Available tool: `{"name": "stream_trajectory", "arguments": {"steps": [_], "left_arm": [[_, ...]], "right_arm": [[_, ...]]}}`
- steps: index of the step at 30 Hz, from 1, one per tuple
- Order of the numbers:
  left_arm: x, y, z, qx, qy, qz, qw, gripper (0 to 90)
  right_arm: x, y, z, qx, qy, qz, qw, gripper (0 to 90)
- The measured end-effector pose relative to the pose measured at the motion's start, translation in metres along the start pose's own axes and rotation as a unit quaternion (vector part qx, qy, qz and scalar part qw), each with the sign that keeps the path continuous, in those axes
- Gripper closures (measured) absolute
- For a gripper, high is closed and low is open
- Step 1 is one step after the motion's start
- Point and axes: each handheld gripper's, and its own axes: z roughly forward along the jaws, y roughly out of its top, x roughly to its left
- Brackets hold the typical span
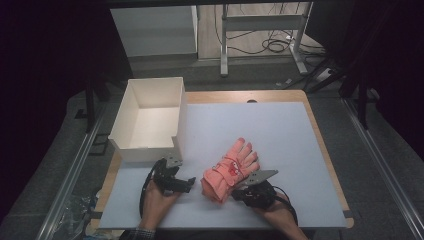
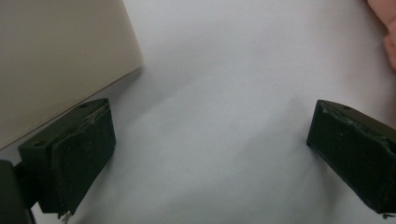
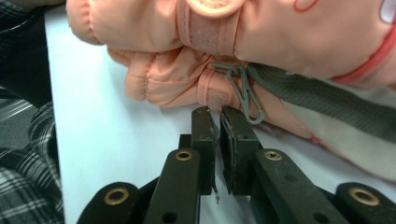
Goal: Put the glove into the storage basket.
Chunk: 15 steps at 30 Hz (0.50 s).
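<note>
**Gloves lie cuff-first at the right claw; box stands up-left of them**

Pink gloves (image 1: 231, 169): a stacked pair, flat on the white tabletop (image 1: 290, 145), near its front edge, right of centre. Long axis runs on a diagonal in the high view, fingertips pointing up and right, away from the person, cuffs down and left, toward the person.

Right claw (image 1: 239, 193): sits at the cuff end, just beside the gloves on their near-right flank. In the right gripper view the two jaws stand pressed together with nothing between them, tips right at the puffy cuff of the lower glove (image 3: 177, 84), next to a small grey clip (image 3: 246, 95) on a grey band. Whether the tips touch the fabric is hard to say; they look to be at it or a hair short. Any grasp would need the jaws spread first.

Left claw (image 1: 186, 184): left of the gloves, a bare strip of tabletop between them. Jaws wide apart, empty, pointing across bare white surface in the left gripper view, with the glove edge (image 2: 388, 32) showing pink at upper right.

White box (image 1: 150, 117): open-topped, empty, at the tabletop's left rear; its wall (image 2: 56, 60) is close by the left claw.

Judgement: the right hand is nearer the gloves. The box lies up-left of the cuffs, across the gloves' axis, so a carry goes leftward past the left claw.
</note>
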Motion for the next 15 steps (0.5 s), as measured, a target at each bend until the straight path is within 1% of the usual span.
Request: {"name": "stream_trajectory", "arguments": {"steps": [4, 7, 11, 12, 13, 14, 15], "left_arm": [[0.0001, 0.0001, 0.0000, 0.000, -0.001, 0.000, 1.0000, 1.0], [0.0002, 0.0004, 0.0000, 0.002, -0.001, -0.001, 1.0000, 1.1], [0.0005, 0.0006, 0.0000, 0.002, -0.002, 0.000, 1.0000, 1.1], [0.0005, 0.0005, -0.0002, 0.002, -0.003, -0.002, 1.0000, 1.1], [0.0007, 0.0003, -0.0004, 0.001, -0.003, -0.002, 1.0000, 1.5], [0.0009, 0.0003, -0.0006, 0.001, -0.004, -0.002, 1.0000, 1.5], [0.0016, 0.0001, -0.0016, 0.001, -0.007, 0.002, 1.0000, 1.8]], "right_arm": [[0.0018, 0.0059, 0.0069, 0.001, -0.005, -0.005, 1.0000, 83.3], [0.0024, 0.0072, 0.0087, 0.001, -0.006, -0.008, 0.9999, 83.2], [0.0033, 0.0059, 0.0068, 0.001, -0.005, -0.012, 0.9999, 81.0], [0.0035, 0.0053, 0.0054, 0.001, -0.007, -0.013, 0.9999, 79.7], [0.0031, 0.0039, 0.0026, 0.002, -0.015, -0.016, 0.9997, 77.8], [0.0031, 0.0039, 0.0026, 0.002, -0.015, -0.016, 0.9997, 77.8], [0.0022, 0.0028, 0.0006, 0.001, -0.021, -0.019, 0.9996, 76.9]]}}
